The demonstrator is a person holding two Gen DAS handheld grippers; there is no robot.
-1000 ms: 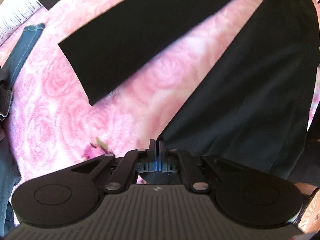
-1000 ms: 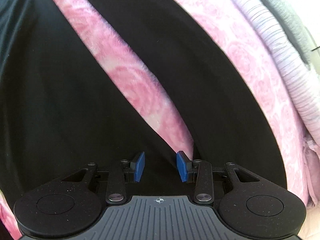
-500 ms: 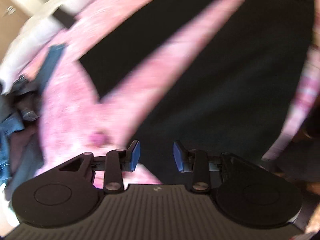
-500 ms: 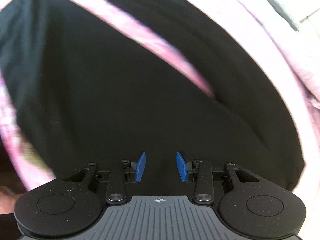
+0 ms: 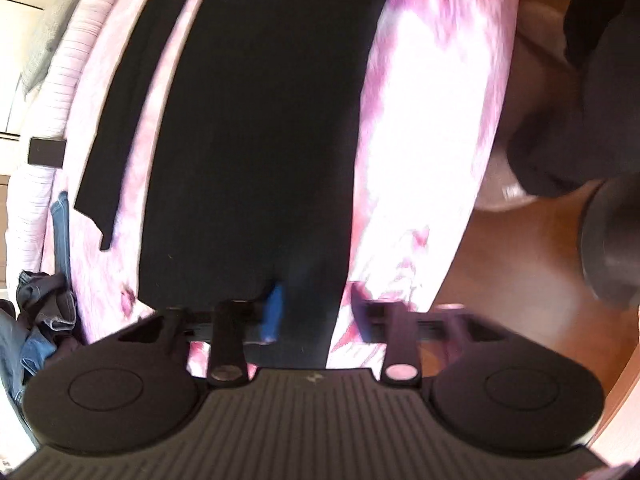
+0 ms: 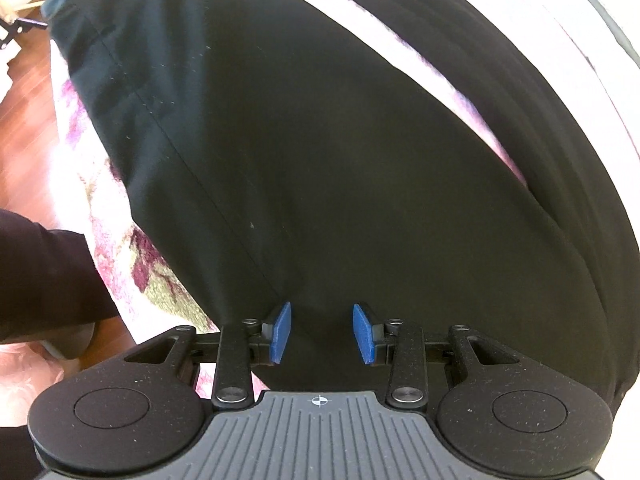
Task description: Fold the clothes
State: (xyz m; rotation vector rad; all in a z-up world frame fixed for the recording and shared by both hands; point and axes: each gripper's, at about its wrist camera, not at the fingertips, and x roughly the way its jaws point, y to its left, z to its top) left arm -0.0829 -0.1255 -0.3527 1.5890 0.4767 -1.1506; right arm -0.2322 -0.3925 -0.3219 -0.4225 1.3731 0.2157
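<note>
Black trousers (image 5: 248,140) lie spread on a pink floral bed cover (image 5: 432,120), the second leg (image 5: 120,132) angled away to the left. My left gripper (image 5: 316,312) is blurred at the near end of the wide leg. Its jaws are closing, the fabric's edge lies between them, and the pads stand apart from it. In the right wrist view the trousers (image 6: 340,160) fill the frame. My right gripper (image 6: 322,334) hovers open just over the cloth with nothing pinched. A seam runs diagonally to its left pad.
A heap of jeans (image 5: 40,320) sits at the bed's left side. A white ribbed quilt (image 5: 60,80) and a small dark rectangle (image 5: 47,152) lie behind. Wooden floor (image 5: 512,264) shows past the bed's edge. A person's dark sleeve (image 6: 44,280) is at the left.
My left gripper swung across to the near trouser leg's end by the bed's edge, and its jaws went from shut to apart. My right gripper slid over the trousers, its jaws unchanged.
</note>
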